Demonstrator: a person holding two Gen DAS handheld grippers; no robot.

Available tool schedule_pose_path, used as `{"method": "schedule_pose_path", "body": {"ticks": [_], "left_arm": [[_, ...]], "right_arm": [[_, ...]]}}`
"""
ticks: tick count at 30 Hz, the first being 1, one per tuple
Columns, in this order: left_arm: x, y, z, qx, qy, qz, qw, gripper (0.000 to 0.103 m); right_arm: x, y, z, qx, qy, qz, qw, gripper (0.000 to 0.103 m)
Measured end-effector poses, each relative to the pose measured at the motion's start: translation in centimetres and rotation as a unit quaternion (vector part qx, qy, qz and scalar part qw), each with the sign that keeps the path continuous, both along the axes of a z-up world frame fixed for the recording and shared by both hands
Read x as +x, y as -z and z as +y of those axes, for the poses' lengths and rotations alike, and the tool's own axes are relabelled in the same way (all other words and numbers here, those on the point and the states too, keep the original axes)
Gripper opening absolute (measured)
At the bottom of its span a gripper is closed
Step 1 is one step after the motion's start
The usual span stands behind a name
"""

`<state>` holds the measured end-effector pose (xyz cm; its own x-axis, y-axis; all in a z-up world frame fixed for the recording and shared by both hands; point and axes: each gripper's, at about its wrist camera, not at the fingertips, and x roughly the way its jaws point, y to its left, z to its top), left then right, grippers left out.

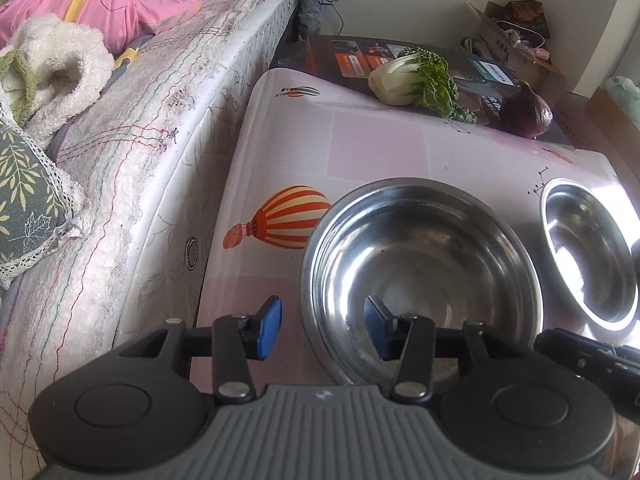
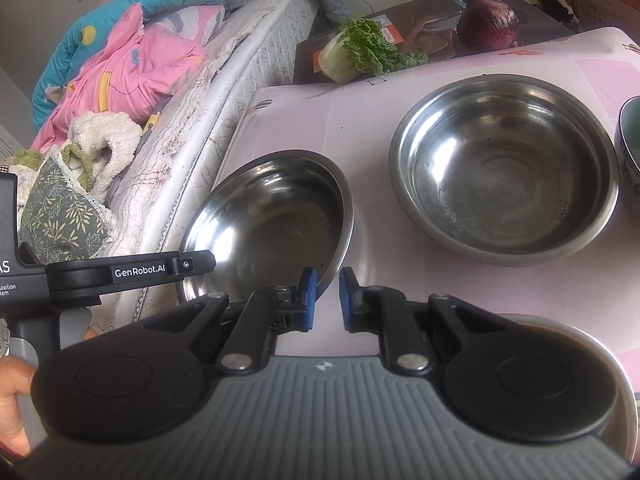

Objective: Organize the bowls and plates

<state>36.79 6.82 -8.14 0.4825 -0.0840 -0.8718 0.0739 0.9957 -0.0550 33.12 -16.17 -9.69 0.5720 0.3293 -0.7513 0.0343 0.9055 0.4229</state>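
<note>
A steel bowl [image 1: 420, 276] sits on the pink tablecloth near the table's left edge. My left gripper [image 1: 322, 328] is open, its fingers astride the bowl's near-left rim. The same bowl [image 2: 268, 224] shows in the right wrist view, tilted, with my right gripper [image 2: 327, 300] nearly shut around its near rim. A second steel bowl [image 2: 504, 168] stands to the right; it also shows in the left wrist view [image 1: 588, 256]. Another steel rim [image 2: 600, 360] lies under the right gripper. A dark ceramic bowl [image 2: 631, 144] is cut off at the right edge.
A bed [image 1: 132, 152] with pink bedding and towels runs along the table's left side. A bok choy [image 1: 412, 78] and a red onion [image 1: 526, 110] lie on a dark box at the table's far end. Cardboard boxes [image 1: 516, 40] stand behind.
</note>
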Motion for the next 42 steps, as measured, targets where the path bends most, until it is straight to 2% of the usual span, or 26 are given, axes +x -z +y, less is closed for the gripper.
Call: {"method": "schedule_pose_path", "body": {"ticks": [4,6,12,20,23,26,30,35,42], "left_arm": [[1.1,0.3,-0.4,0.011,-0.001,0.0,0.9999,0.043],[1.3,0.4,-0.5,0.012,-0.003,0.003,0.9999,0.03],[0.3,0.3,0.2,-0.01,-0.008,0.022,0.9997,0.027],[-0.4,0.1,0.4,-0.007,-0.004,0.018,0.9998,0.029],[0.1,0.0,0.2,0.0,-0.003,0.012,0.9999,0.043],[0.9,0.2,-0.2,0.011,0.005,0.014,0.9998,0.051],[1.7,1.0,-0.8,0.026,0.009,0.022,0.9994,0.05],[1.5,1.1,-0.6,-0.002,0.008,0.035,0.9994,0.041],[0.2,0.4,-0.2,-0.008,0.009,0.039,0.9992,0.04]], "right_arm": [[0.5,0.1,0.2,-0.005,0.004,-0.006,1.0,0.013],[0.6,0.0,0.4,-0.004,0.001,-0.007,1.0,0.013],[0.3,-0.7,0.8,-0.003,-0.013,-0.016,1.0,0.013],[-0.3,-1.0,1.1,-0.014,-0.014,-0.018,1.0,0.013],[-0.5,-1.1,0.6,-0.019,-0.006,-0.017,1.0,0.014],[-0.2,-0.9,0.0,-0.016,0.006,-0.005,1.0,0.022],[0.4,-0.2,-0.5,-0.005,0.012,0.012,1.0,0.026],[1.0,0.4,0.0,0.01,0.002,0.023,1.0,0.026],[0.9,-0.2,1.2,0.006,-0.022,0.013,1.0,0.027]]}}
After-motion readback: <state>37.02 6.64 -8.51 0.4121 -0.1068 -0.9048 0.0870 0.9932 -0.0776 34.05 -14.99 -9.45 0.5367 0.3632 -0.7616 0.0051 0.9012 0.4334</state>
